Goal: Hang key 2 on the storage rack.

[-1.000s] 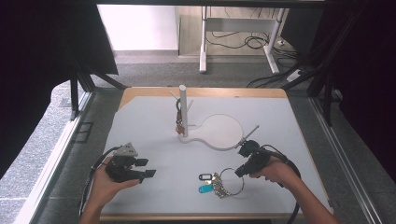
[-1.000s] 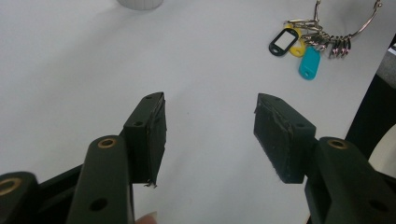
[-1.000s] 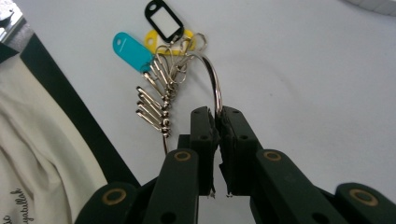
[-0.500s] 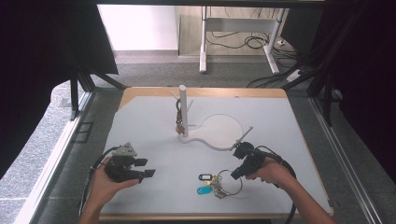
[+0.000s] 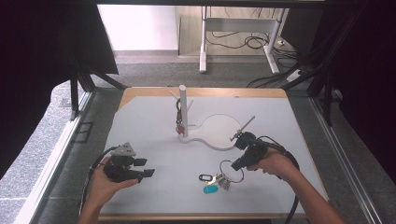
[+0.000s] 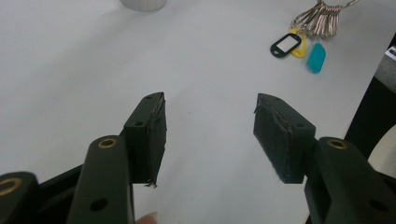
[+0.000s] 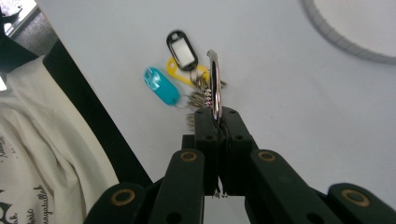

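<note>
Item one, right gripper (image 7: pixel 217 122): I have its jaws pinched tight on the metal key ring (image 7: pixel 214 86), which stands up edge-on between the pads in the right gripper view. In the high view this gripper (image 5: pixel 235 166) sits at lower right of the frame, with the ring (image 5: pixel 232 171) at its tip.

Item two, the bunch on that ring: keys, a black tag (image 7: pixel 182 45), a yellow tag (image 7: pixel 183 70) and a teal tag (image 7: pixel 161 86). They trail below the ring toward the white table (image 5: pixel 154 116); whether they are lifted clear of it I cannot tell.

Item three, left gripper (image 6: pixel 209 135): jaws wide apart, nothing between them, held over bare table at lower left of the high view (image 5: pixel 144 168).

Item four, white stand (image 5: pixel 183 109) with side pegs, centre of the high view, on its round base (image 5: pixel 219 133); one dark bunch (image 5: pixel 179 121) already hangs from it.

Status, as I judge it: pick-up secured. Remaining: carry the ring up to the stand, hook it over a free peg, release.
</note>
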The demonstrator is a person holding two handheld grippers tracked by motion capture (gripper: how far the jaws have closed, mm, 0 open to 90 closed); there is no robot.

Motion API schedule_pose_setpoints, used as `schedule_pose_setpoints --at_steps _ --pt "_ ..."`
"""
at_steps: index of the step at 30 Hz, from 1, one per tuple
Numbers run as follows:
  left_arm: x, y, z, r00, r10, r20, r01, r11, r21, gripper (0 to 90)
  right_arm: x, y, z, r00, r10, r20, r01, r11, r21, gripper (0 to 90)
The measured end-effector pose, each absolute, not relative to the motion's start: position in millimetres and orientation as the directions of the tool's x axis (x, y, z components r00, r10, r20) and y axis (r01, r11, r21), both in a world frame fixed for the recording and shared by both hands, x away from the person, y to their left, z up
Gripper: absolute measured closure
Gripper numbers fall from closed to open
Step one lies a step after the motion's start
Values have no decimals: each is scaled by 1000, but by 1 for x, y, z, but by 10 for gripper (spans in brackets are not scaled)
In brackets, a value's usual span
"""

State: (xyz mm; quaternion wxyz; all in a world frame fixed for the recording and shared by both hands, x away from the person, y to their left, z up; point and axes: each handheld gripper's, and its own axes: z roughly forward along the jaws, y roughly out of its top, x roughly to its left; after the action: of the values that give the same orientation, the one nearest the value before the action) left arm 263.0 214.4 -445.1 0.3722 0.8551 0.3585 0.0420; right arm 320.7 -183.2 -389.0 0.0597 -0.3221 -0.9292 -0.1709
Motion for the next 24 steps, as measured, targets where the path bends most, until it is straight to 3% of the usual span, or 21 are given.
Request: schedule_pose_setpoints --at_steps 13,24 --pt "263 216 -446 734 648 -201 588 -458 667 446 335 -176 -347 -791 590 163 611 742 278 873" --pt "263 218 -445 733 648 -205 589 -454 668 447 348 -167 -332 -789 597 144 612 741 276 873"
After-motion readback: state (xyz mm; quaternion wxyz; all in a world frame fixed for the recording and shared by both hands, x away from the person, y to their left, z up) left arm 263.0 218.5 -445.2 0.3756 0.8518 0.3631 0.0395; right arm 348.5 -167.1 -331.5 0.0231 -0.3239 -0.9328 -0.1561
